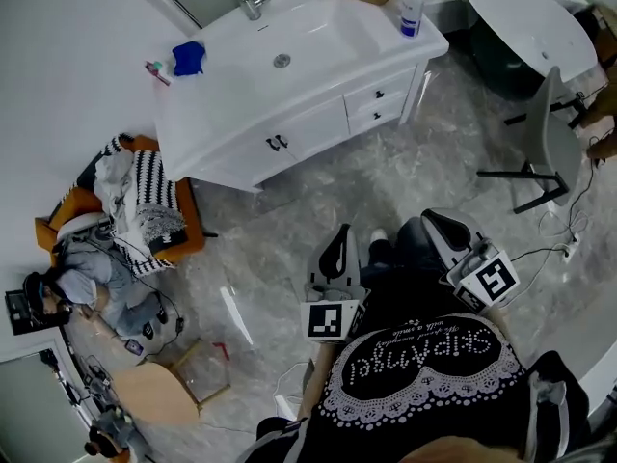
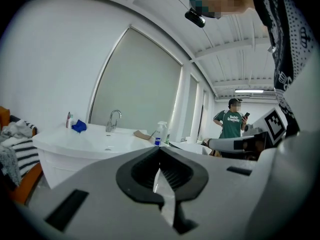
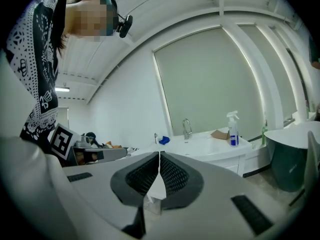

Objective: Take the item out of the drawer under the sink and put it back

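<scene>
Not started: the drawers (image 1: pixel 378 104) under the sink (image 1: pixel 318 22) are closed.
My left gripper (image 1: pixel 339 234) and right gripper (image 1: pixel 439 222) are both clenched and empty, well apart from them.

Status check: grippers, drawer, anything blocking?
Left gripper and right gripper shut, empty, away from the sink vanity. Drawers closed; item not in sight. Chair off to the right, not blocking.
</scene>
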A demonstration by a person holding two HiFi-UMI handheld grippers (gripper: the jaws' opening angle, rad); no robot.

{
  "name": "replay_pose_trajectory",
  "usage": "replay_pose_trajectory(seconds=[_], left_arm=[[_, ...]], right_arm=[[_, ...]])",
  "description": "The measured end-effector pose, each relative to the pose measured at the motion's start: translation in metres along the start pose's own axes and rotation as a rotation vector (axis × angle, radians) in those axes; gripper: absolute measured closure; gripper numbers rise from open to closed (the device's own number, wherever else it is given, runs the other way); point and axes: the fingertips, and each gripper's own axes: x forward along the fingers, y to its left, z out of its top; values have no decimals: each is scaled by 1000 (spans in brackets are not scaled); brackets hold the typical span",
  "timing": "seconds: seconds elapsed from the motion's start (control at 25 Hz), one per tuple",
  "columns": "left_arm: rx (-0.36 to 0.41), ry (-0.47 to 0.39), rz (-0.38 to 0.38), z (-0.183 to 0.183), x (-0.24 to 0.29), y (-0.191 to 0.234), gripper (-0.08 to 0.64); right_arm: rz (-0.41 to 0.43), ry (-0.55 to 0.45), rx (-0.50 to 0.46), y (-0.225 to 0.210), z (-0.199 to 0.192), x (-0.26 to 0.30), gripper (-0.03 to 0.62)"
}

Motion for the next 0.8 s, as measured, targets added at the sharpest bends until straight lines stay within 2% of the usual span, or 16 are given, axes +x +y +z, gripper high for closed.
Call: replay_pose_trajectory(seconds=[0.2, 0.32, 0.8], left_arm=[[-16, 3, 23, -1, -9, 4, 555], [-38, 13, 33, -4, -8, 5, 555], [-69, 95, 64, -16, 42, 1, 555]], right_arm=[[27, 4, 8, 7, 0, 7, 572], [27, 45, 9, 3, -6, 9, 572], [28, 107, 53, -52, -12, 27, 572]])
